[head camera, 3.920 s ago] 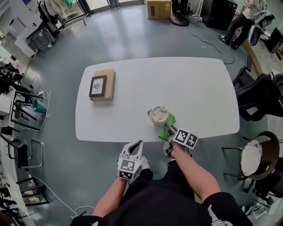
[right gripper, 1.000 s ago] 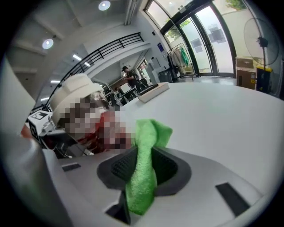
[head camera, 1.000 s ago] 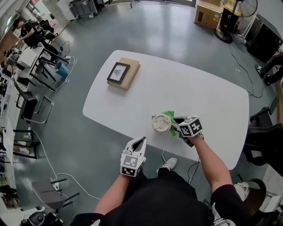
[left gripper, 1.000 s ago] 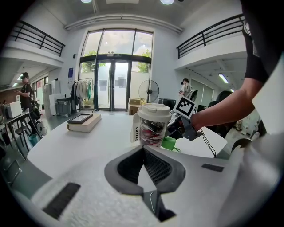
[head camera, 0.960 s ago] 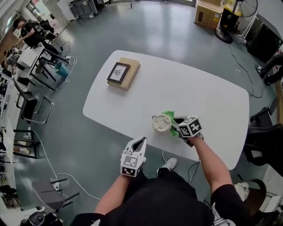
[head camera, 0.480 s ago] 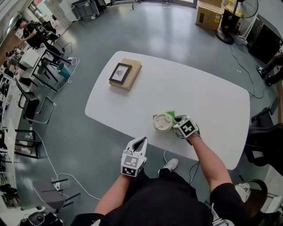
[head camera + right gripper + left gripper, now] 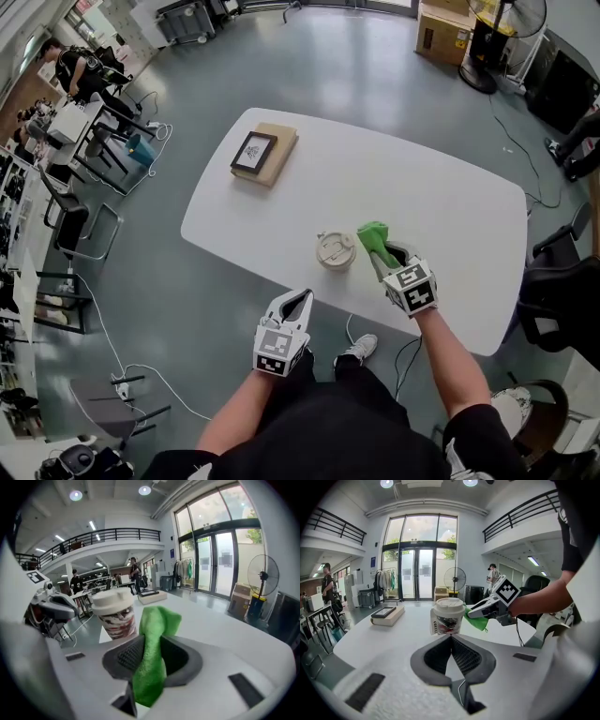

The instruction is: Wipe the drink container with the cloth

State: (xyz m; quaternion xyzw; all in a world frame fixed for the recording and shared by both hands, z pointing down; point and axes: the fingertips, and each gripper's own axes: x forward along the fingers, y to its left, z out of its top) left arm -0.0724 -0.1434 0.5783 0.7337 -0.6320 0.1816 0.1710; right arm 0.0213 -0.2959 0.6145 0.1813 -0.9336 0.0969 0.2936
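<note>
The cloth (image 7: pixel 152 667) pinched in my right claw (image 7: pixel 151 644) is soft, fuzzy green fabric. My pads (image 7: pixel 127 656) are dark and finely ribbed (matt, no shine). The cup (image 7: pixel 117 620) looks like printed paper under a matt plastic lid (image 7: pixel 110 599). The table (image 7: pixel 220 620) is smooth and white.

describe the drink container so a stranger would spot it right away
On the big white table, look near the edge closest to the person. The paper coffee cup with a white lid stands upright there, beside the green cloth; it is the only round, lidded thing.
</note>
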